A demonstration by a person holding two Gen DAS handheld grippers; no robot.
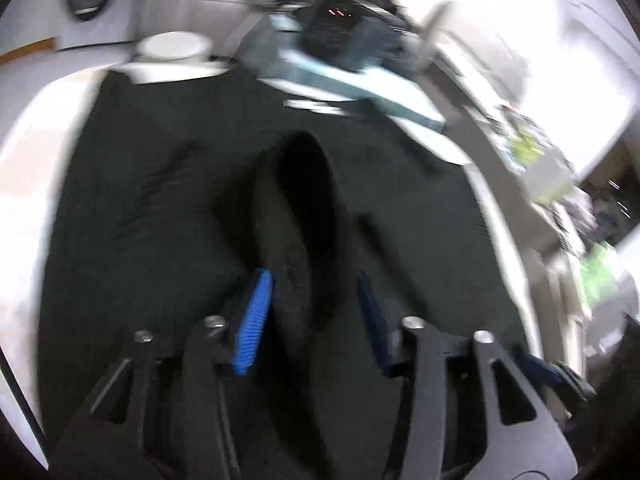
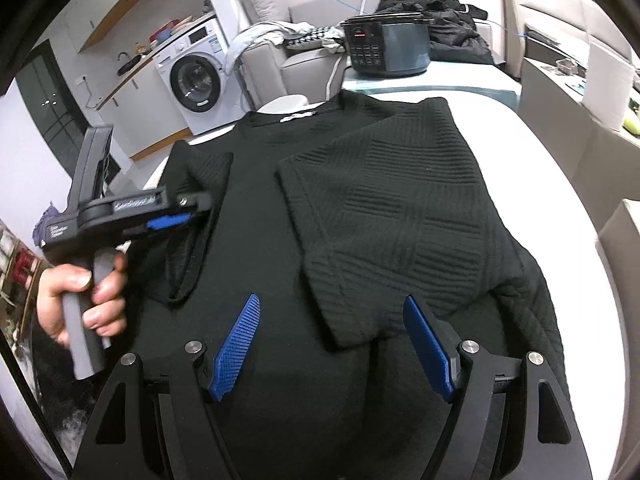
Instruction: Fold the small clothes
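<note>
A black ribbed top [image 2: 380,208] lies on a white table [image 2: 552,184], with its right side folded over the middle. Its left sleeve [image 2: 192,240] is lifted in a loop. My left gripper [image 2: 176,220], held in a hand, hovers over that sleeve. In the blurred left wrist view the left gripper [image 1: 314,312] is open, with a raised fold of black cloth [image 1: 296,216] between its blue pads [image 1: 254,320]. My right gripper [image 2: 332,340] is open and empty above the top's lower hem, at the folded sleeve's cuff.
A dark electric cooker [image 2: 386,46] stands at the table's far end, with dark clothes [image 2: 436,4] piled behind it. A washing machine [image 2: 192,80] stands far left. A white stool [image 2: 286,104] sits beyond the collar. Shelves and boxes [image 2: 580,72] stand at the right.
</note>
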